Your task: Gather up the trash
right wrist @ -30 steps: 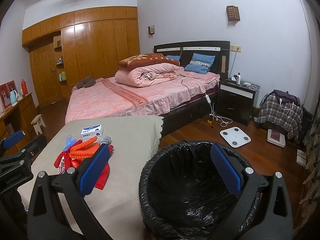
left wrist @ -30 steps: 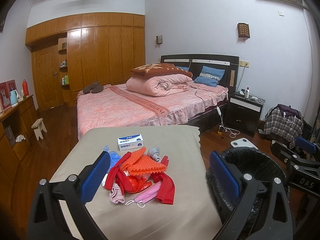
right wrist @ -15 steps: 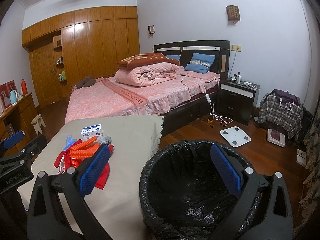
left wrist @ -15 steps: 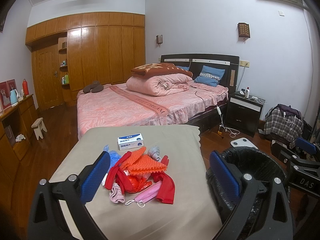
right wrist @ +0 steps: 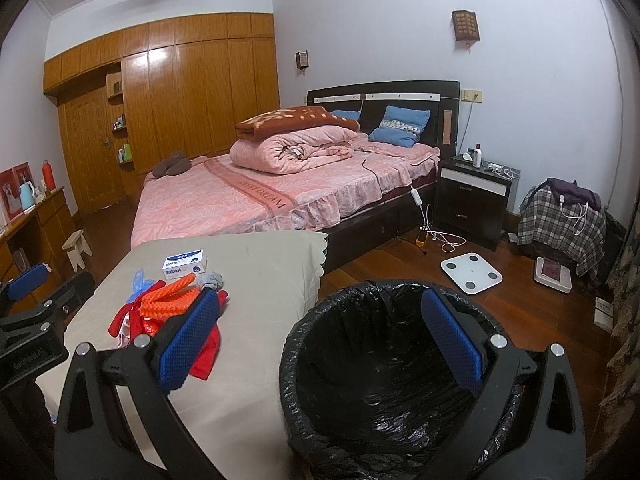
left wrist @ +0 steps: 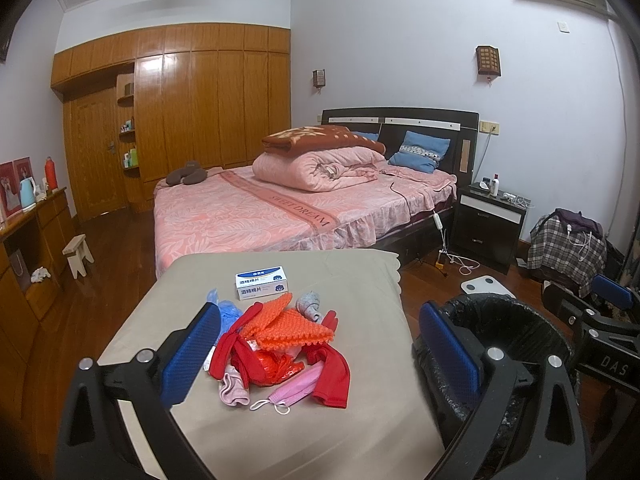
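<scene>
Trash [left wrist: 280,344]: a heap of red, orange and pink scraps lying on the near table [left wrist: 360,420], with a box [left wrist: 262,282] just beyond it. Bin [right wrist: 380,380], black-lined, stands right of the table. Left gripper [left wrist: 320,356] and right gripper [right wrist: 320,344] both gape wide, holding nothing.

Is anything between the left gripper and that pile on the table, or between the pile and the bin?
Nothing visible does. The left gripper is open with the trash pile directly ahead on the bare table. The black-lined bin stands open beside the table's right edge.
</scene>
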The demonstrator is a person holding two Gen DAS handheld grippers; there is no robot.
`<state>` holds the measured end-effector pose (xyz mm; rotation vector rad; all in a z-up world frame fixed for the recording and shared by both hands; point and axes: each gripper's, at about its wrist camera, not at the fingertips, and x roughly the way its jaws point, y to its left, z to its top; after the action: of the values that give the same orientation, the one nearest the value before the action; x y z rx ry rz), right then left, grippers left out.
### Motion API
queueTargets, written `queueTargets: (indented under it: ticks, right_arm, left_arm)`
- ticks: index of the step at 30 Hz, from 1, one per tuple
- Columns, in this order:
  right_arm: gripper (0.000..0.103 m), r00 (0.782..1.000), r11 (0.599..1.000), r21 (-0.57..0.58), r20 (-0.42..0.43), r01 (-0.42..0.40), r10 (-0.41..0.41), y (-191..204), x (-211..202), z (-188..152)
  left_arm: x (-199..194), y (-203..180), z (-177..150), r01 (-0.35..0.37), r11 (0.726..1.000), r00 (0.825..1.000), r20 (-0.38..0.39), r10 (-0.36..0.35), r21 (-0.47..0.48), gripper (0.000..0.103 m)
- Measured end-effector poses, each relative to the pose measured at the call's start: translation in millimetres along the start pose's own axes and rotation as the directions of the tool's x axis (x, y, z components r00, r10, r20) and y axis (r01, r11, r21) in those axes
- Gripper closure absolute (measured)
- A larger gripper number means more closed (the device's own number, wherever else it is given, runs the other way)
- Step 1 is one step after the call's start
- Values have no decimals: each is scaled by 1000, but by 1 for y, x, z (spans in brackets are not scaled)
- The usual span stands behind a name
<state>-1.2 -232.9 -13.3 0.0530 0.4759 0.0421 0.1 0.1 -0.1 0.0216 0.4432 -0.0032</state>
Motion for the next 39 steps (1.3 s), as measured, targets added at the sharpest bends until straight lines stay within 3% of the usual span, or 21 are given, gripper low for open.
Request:
queueTargets:
  ticks: [18,27,39]
  right_arm:
    - [5,1000,1000,3,-2,-3,3,-1,-2,-4]
    - [5,1000,1000,-6,-10,-10,10,19,24,-15]
    - [5,997,996,-42,-33,-73,72,53,67,-14]
  left_arm:
    - [0,0,0,0,1000,1000,1,0,-2,6]
    - [6,10,-2,-7,1000,1000,-3,7,-11,6]
    - [37,45,-14,-111,993,993,-42,110,-27,6]
